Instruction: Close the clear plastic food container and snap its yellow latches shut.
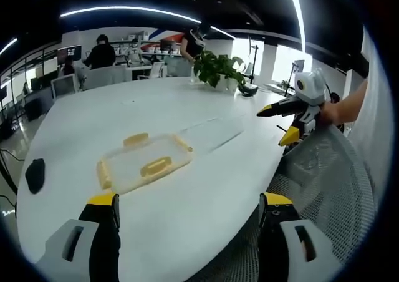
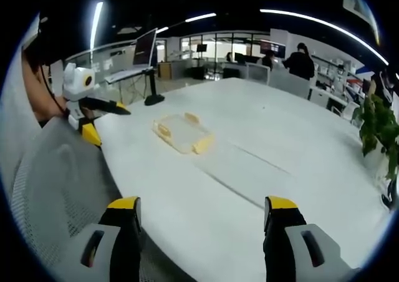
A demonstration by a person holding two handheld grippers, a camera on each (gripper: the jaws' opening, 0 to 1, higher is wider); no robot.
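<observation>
clear container (image 1: 144, 163) with yellow latches (image 1: 156, 166) flat on white worktop (image 1: 187, 113), lid seam hard to make out. left claw (image 1: 189, 208) and right claw (image 2: 202, 212) both spread apart, holding nothing. mesh chair back (image 1: 324, 182) cut off at edge.

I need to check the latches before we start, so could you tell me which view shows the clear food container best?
The left gripper view: the container lies nearer, with its yellow latches distinct along its edges. In the right gripper view the container sits farther off and smaller, its latches showing only as small yellow patches.
</observation>
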